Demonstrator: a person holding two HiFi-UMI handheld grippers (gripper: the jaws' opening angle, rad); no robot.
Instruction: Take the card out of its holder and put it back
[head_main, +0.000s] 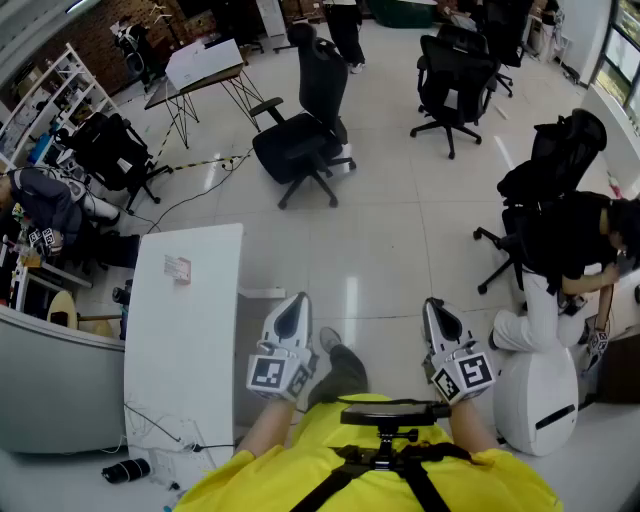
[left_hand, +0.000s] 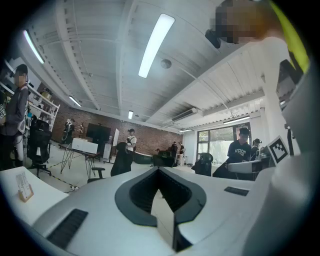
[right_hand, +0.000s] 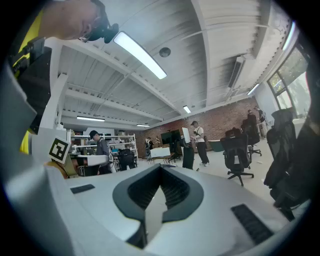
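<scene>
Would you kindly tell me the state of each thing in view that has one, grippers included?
left gripper: shut, empty, held level beside the white table, touching nothing.
right gripper: shut, empty, held level.
card holder: upright on the white table, untouched.
card: appears to sit in its holder, not yet taken out.
office chair: upright on the floor, nobody seated.

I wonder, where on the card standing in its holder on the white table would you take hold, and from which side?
Its upper edge, I think, from above: the card stands upright in the holder on the white table, so its lower part is seated and only the top is free. Finer detail is too small to see.
</scene>
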